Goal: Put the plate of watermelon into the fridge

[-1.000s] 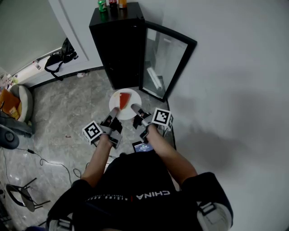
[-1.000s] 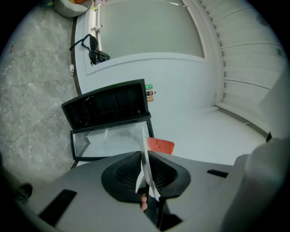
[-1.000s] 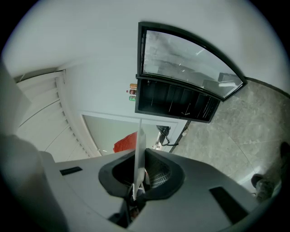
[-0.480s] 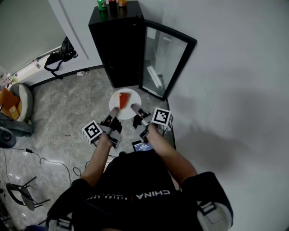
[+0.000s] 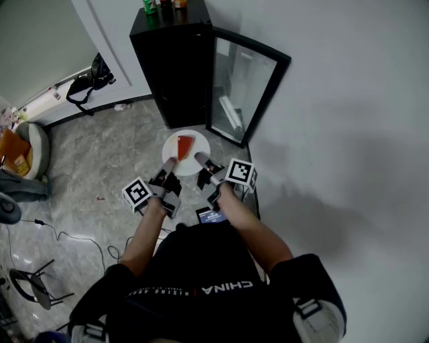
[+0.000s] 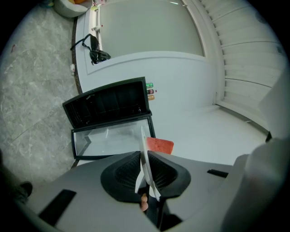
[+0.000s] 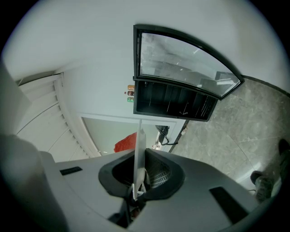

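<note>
Plate (image 5: pixel 200 145) of watermelon (image 5: pixel 184 146) is held level above the grey stone floor (image 5: pixel 100 161), just on the near side of the black fridge (image 5: pixel 175 74). The left gripper (image 5: pixel 169 163) is clamped on the plate's near-left rim and the right gripper (image 5: pixel 200 159) on its near-right rim.

Only the head view shows both grippers at once, the person's arms, and the plate as a full round with the red slice lying on its middle. The two gripper views show the plate edge-on, a thin white blade pinched between ribbed black pads, with the slice a red patch beyond it. They also look into the fridge's dark interior, which the head view sees only from above.

Counted: one plate, one slice, two grippers, one fridge with one glass door (image 5: pixel 244 87), and three drink containers (image 5: pixel 161 6) in a row on the fridge top. One black bag (image 5: pixel 94 84) leans at the far-left wall.

The door is swung open to the right, and its far edge stands near the white wall (image 5: pixel 348 100). The plate's far rim points at the fridge's lower front. Left of the plate lies bare floor; on the right, the door and the wall close in.
</note>
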`<state>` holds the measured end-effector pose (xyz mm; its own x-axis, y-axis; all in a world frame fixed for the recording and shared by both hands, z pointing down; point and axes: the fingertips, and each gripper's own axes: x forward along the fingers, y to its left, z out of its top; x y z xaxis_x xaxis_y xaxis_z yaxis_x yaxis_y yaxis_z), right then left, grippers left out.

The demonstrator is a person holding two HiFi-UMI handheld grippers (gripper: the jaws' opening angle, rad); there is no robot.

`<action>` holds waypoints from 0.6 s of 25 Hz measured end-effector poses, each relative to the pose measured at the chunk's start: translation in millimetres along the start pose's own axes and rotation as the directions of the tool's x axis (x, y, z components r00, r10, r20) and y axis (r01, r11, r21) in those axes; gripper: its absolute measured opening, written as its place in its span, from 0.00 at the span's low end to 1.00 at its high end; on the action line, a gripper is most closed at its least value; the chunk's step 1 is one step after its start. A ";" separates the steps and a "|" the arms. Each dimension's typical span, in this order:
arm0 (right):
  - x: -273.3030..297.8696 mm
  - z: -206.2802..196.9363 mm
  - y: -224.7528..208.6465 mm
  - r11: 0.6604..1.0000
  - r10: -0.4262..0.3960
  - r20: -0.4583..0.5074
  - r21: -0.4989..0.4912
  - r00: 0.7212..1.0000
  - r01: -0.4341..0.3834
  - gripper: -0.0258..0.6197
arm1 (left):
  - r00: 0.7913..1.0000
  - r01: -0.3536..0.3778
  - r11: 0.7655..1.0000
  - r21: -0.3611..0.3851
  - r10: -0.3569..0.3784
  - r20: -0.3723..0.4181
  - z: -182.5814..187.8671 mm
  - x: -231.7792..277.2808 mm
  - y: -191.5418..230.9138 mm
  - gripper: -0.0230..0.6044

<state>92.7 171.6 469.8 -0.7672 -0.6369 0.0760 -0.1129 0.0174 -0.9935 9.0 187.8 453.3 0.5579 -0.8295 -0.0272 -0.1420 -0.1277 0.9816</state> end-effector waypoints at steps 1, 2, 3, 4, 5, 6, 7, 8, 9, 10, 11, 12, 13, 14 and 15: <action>-0.4 0.0 0.3 1.000 0.002 0.000 0.000 1.000 -0.002 0.09 | 1.000 -0.001 1.000 0.002 0.001 0.000 -0.5 -0.1 -0.3 0.11; -1.2 -0.3 0.9 1.000 0.004 0.000 0.002 1.000 -0.004 0.09 | 1.000 -0.001 1.000 0.003 0.001 -0.001 -1.2 -0.5 -0.6 0.11; -2.1 -0.9 1.5 1.000 0.004 0.000 0.007 1.000 -0.004 0.09 | 1.000 -0.003 1.000 0.005 0.003 -0.001 -2.0 -0.9 -0.9 0.11; -3.1 -1.4 1.8 1.000 0.003 -0.001 0.011 1.000 -0.003 0.09 | 1.000 -0.004 1.000 0.007 0.004 -0.002 -2.8 -1.4 -1.2 0.11; -4.1 -1.5 1.5 1.000 0.003 -0.003 0.013 1.000 -0.003 0.09 | 1.000 -0.004 1.000 0.010 0.004 -0.002 -3.7 -1.5 -1.9 0.11; -5.3 -0.9 1.0 1.000 0.002 -0.003 0.012 1.000 -0.002 0.09 | 1.000 -0.004 1.000 0.013 0.004 -0.002 -4.7 -1.4 -2.9 0.11; -7.0 -0.1 1.2 1.000 0.000 -0.003 0.011 1.000 0.000 0.09 | 1.000 -0.005 1.000 0.016 0.005 -0.002 -6.0 -1.1 -4.2 0.11; -9.0 0.9 2.8 1.000 0.000 -0.003 0.008 1.000 0.000 0.09 | 1.000 -0.006 1.000 0.017 0.006 -0.002 -7.4 -0.9 -5.8 0.11; -10.9 1.7 5.1 1.000 0.000 -0.003 0.004 1.000 0.000 0.09 | 1.000 -0.006 1.000 0.019 0.006 -0.002 -8.8 -0.4 -7.9 0.11; -12.2 2.1 6.9 1.000 0.001 -0.006 0.004 1.000 -0.001 0.09 | 1.000 -0.006 1.000 0.020 0.006 -0.001 -9.8 0.0 -9.6 0.11; -12.7 2.0 7.9 1.000 0.002 -0.009 0.007 1.000 -0.002 0.09 | 1.000 -0.004 1.000 0.022 0.004 0.001 -10.3 0.2 -10.5 0.11; -12.9 1.6 8.1 1.000 0.002 -0.013 0.011 1.000 -0.002 0.09 | 1.000 -0.004 1.000 0.023 0.004 0.004 -10.6 0.1 -10.7 0.11; -13.1 1.2 8.1 1.000 0.003 -0.017 0.013 1.000 -0.003 0.09 | 1.000 -0.005 1.000 0.023 0.005 0.009 -10.8 -0.5 -10.7 0.11; -13.7 0.9 8.5 1.000 0.004 -0.022 0.013 1.000 -0.004 0.09 | 1.000 -0.008 1.000 0.023 0.008 0.015 -11.2 -1.5 -11.1 0.11; -14.5 0.3 9.6 1.000 0.005 -0.028 0.012 1.000 -0.004 0.09 | 1.000 -0.010 1.000 0.024 0.010 0.021 -11.8 -2.6 -12.4 0.11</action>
<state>102.9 180.7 459.2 -0.7850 -0.6151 0.0737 -0.1019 0.0108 -0.9947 19.0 197.9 443.5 0.5393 -0.8418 -0.0218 -0.1673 -0.1325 0.9770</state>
